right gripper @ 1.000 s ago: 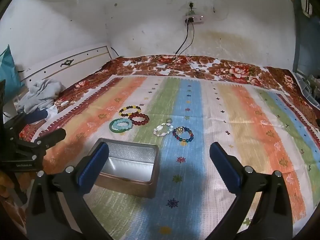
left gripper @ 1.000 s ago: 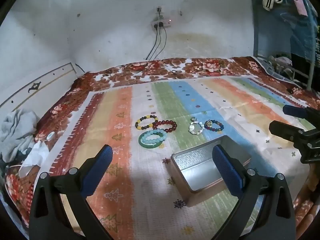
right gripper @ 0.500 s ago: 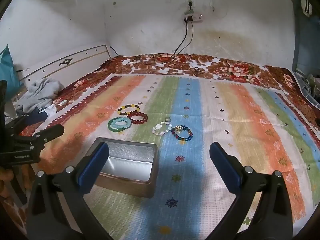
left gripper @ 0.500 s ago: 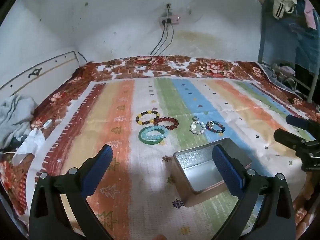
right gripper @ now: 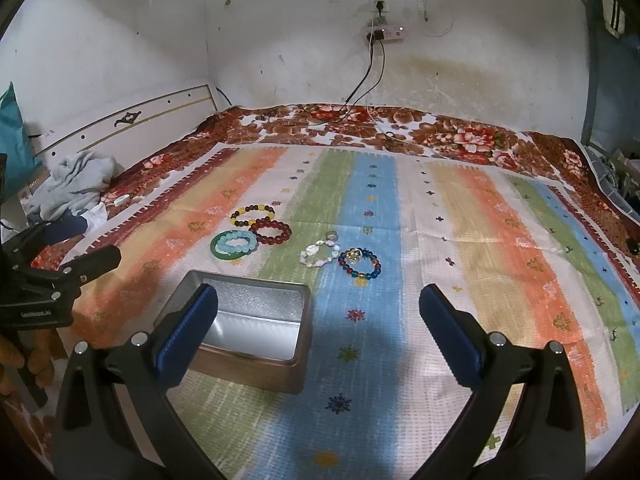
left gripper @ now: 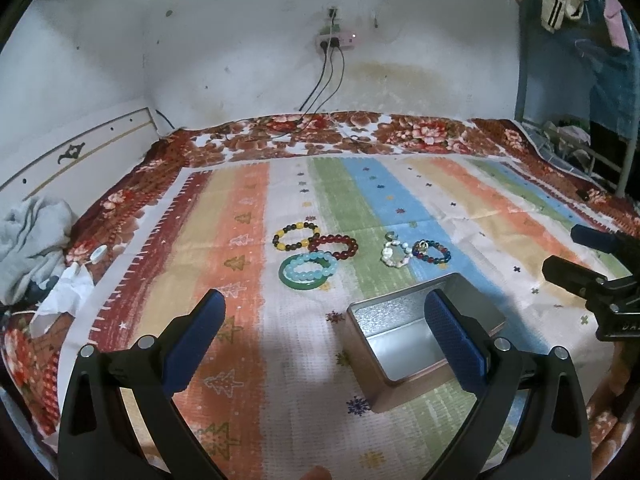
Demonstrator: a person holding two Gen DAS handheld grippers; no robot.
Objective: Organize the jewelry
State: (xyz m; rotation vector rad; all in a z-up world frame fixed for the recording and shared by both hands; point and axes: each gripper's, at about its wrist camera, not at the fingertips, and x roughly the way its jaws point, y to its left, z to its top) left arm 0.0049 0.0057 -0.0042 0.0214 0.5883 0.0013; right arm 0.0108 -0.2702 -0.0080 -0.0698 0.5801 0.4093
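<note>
Several bracelets lie on the striped cloth: a yellow-and-dark one point(left gripper: 295, 235) point(right gripper: 253, 215), a dark red one point(left gripper: 337, 246) point(right gripper: 273, 231), a pale blue one on a green bangle point(left gripper: 308, 270) point(right gripper: 234, 244), a white pearly one point(left gripper: 395, 253) point(right gripper: 319, 253) and a multicoloured one point(left gripper: 432, 251) point(right gripper: 360, 263). An open, empty metal tin point(left gripper: 420, 334) point(right gripper: 252, 320) stands in front of them. My left gripper point(left gripper: 324, 320) is open and empty, near the tin. My right gripper point(right gripper: 318, 316) is open and empty, with the tin by its left finger.
The striped cloth point(right gripper: 480, 240) lies over a flowered bedspread point(right gripper: 460, 136). Grey clothing point(left gripper: 28, 236) point(right gripper: 76, 184) is heaped at the left by the headboard point(right gripper: 132, 124). Cables hang from a wall socket point(right gripper: 382, 34). Clothes hang at the right point(left gripper: 580, 40).
Both cameras have tilted or risen a little, so the bracelets and tin sit slightly lower and more central in view. Nothing on the cloth has moved. Both grippers stay open.
</note>
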